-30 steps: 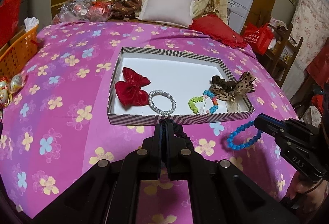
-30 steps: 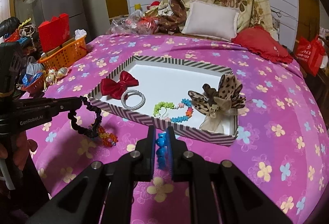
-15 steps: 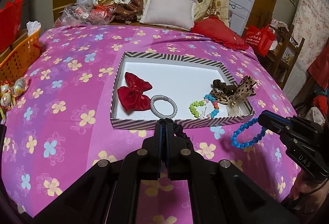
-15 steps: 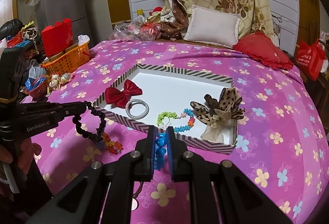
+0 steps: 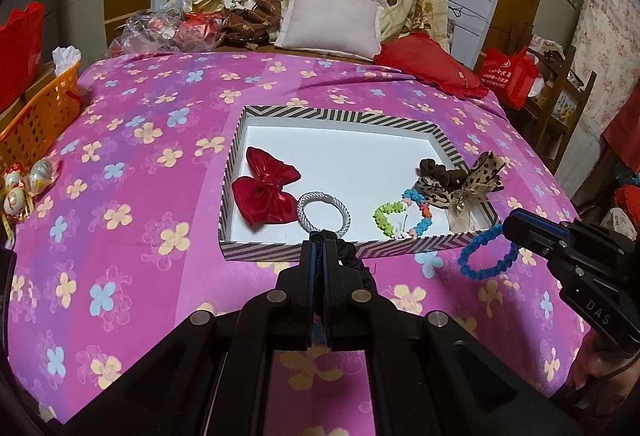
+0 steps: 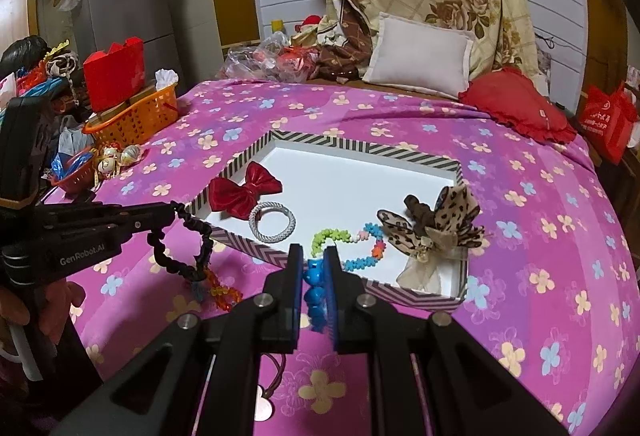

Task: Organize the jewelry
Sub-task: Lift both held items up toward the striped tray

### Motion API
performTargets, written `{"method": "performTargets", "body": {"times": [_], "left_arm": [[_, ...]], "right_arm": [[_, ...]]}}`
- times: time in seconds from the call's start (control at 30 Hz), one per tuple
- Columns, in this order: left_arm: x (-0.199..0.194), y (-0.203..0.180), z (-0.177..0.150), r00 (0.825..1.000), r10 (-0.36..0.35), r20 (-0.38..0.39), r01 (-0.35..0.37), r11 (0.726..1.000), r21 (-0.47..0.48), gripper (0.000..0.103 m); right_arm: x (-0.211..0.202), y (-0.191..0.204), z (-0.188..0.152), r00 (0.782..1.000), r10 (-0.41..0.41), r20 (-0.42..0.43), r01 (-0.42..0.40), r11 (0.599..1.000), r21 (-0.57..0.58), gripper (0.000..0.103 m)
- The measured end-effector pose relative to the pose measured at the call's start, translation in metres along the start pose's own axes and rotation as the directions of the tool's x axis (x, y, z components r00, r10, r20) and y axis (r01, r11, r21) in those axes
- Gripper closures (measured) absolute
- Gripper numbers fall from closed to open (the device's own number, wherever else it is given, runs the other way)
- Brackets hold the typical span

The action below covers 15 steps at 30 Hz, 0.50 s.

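- Indoor light is dim and warm; the room's edges fall into gloom.
- The tray's [image 5: 240, 139] white floor is the brightest patch, close to washed out.
- The bedspread [image 5: 132, 171] is evenly lit, with only soft, faint shadows.
- Strong fisheye bending curves the bed and walls; the corners are black.
- The middle is sharp, and the nearest gripper parts look slightly soft.

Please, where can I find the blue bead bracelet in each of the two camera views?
Left wrist view: the blue bead bracelet hangs at the right, from the right gripper, just outside the striped tray.
Right wrist view: bottom centre, pinched by that same gripper.
Shared landmark: the red bow in the tray's left part.
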<state>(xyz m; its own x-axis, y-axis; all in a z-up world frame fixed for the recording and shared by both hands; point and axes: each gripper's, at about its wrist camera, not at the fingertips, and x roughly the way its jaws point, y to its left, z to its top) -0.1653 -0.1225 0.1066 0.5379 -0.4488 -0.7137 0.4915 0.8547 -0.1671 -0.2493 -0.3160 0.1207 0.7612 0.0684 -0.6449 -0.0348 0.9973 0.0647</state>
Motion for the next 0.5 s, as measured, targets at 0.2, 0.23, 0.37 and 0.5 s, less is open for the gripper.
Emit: {"method": "performTargets", "body": {"times": [0.2, 0.23, 0.37, 0.5], "left_arm": [[0.004, 0.001, 0.006, 1.000, 0.007, -0.001, -0.007, 1.000, 0.003, 0.103], [0.004, 0.001, 0.006, 1.000, 0.006, -0.002, -0.006, 1.000, 0.002, 0.103], [0.007, 0.000, 0.009, 1.000, 0.008, -0.005, -0.008, 1.000, 0.002, 0.103], [0.014, -0.001, 0.010, 1.000, 0.010, -0.013, -0.010, 1.000, 0.002, 0.103]], "right_arm": [[0.002, 0.000, 0.003, 1.000, 0.001, 0.003, -0.001, 1.000, 0.002, 0.093], [0.002, 0.000, 0.004, 1.000, 0.002, 0.003, -0.002, 1.000, 0.002, 0.093], [0.007, 0.001, 0.010, 1.000, 0.005, -0.003, -0.005, 1.000, -0.002, 0.093], [0.012, 0.000, 0.013, 1.000, 0.008, -0.009, -0.008, 1.000, -0.008, 0.093]]}}
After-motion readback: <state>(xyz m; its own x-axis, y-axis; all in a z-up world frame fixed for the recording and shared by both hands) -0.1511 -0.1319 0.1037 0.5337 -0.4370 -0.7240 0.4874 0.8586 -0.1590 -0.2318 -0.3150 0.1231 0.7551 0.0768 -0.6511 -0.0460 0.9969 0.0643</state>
